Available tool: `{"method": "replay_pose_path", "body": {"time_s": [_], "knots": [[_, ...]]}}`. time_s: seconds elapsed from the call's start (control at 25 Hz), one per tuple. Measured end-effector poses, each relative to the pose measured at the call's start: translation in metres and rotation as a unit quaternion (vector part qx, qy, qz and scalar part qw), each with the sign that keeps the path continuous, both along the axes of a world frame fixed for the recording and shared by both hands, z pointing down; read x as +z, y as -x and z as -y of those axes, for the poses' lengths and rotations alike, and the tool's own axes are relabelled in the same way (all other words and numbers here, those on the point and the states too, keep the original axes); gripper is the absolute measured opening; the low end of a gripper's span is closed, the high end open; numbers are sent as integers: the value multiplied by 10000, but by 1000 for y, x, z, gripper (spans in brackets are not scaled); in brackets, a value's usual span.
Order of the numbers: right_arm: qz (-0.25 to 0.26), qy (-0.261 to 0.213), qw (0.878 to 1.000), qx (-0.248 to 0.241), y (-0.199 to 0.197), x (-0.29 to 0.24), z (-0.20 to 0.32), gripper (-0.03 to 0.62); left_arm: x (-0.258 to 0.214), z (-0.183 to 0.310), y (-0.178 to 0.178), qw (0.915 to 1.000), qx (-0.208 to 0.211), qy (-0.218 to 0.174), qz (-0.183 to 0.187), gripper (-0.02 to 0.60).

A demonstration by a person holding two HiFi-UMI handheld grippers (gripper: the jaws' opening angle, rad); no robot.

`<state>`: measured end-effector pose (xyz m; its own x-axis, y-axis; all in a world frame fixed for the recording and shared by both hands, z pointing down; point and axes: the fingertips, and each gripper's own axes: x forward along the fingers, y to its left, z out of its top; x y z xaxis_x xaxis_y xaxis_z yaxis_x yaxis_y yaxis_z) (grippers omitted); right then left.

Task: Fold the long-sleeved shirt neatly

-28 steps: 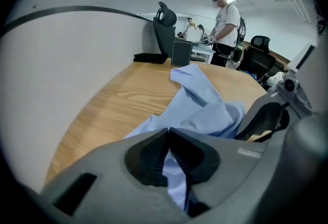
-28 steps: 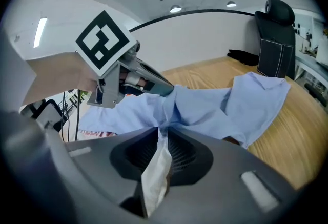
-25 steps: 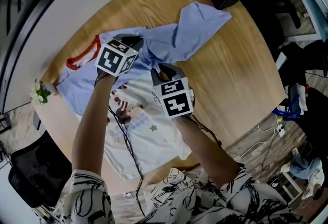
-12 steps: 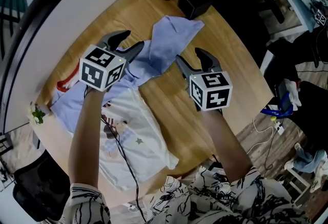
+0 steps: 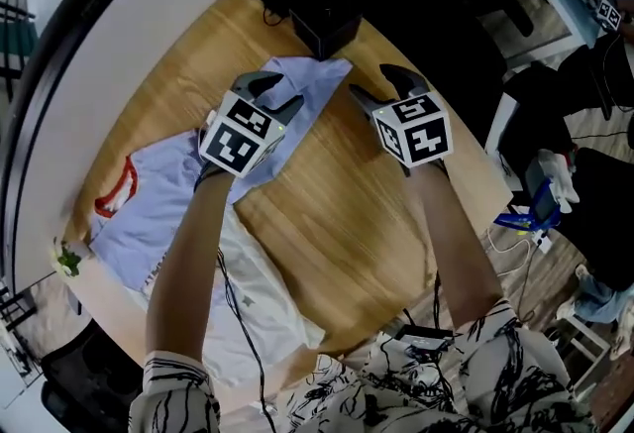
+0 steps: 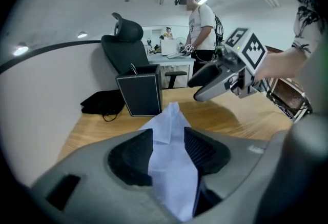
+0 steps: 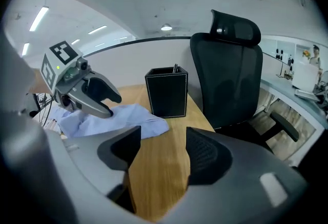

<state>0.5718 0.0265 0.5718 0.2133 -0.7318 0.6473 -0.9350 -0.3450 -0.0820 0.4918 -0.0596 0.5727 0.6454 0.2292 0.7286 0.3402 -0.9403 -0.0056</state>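
Head view: long-sleeved shirt lies flat on the wooden table, with one blue sleeve stretched toward the black pen holder. Left gripper is released: jaws just sprang apart, then eased in a touch. Sleeve lies in the gap between its fingers, cuff ahead of the tips, no pinch visible. Right gripper is released too, jaws just been opening. Only bare table sits between its fingers, with the sleeve edge off to their left. Looks like the sleeve-straightening step. Next, probably: pinch near the cuff, carry it back across the body, keep it flat.
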Motion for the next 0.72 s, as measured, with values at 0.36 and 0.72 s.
{"method": "replay_pose_path", "body": {"time_s": [0.36, 0.72], "knots": [[271, -230, 9980, -516, -11, 9, 16, 290, 47, -4, -28, 9992, -185, -96, 346, 94], [460, -403, 9917, -1131, 1, 8, 38, 275, -5, 0, -22, 9997, 82, 191, -128, 25]]}}
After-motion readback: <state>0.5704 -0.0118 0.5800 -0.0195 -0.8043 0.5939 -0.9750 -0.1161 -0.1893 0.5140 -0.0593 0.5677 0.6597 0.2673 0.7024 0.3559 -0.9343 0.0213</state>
